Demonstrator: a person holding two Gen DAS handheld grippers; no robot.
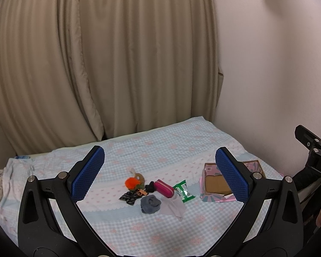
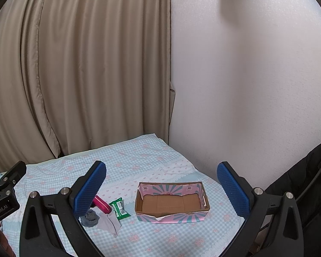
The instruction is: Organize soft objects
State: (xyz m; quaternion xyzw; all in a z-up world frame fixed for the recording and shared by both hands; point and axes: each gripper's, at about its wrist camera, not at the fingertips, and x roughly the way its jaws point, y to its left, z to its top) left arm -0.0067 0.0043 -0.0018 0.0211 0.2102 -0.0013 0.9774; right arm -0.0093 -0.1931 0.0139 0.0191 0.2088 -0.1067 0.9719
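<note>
A heap of small soft things lies mid-bed: an orange pompom toy (image 1: pixel 132 182), a dark patterned cloth (image 1: pixel 128 197), a magenta pouch (image 1: pixel 164 188), a grey-blue rolled sock (image 1: pixel 150 203), a pale lilac cloth (image 1: pixel 173 207) and a green wipes pack (image 1: pixel 183 192). To their right stands an open pink-and-teal cardboard box (image 2: pixel 171 203), with nothing inside. My left gripper (image 1: pixel 160 173) hangs open above the heap. My right gripper (image 2: pixel 160 190) is open too, held above the box, touching nothing. The pouch (image 2: pixel 101 204), sock (image 2: pixel 89 216) and wipes pack (image 2: pixel 119 208) show partly behind its left finger.
The bed (image 1: pixel 160 150) wears a blue checked cover with pink flowers. Beige curtains (image 1: pixel 96 64) hang behind it and a white wall (image 2: pixel 246 85) runs along its right side. Crumpled bedding (image 1: pixel 12 175) lies at the far left. A dark garment (image 2: pixel 299 171) sits at right.
</note>
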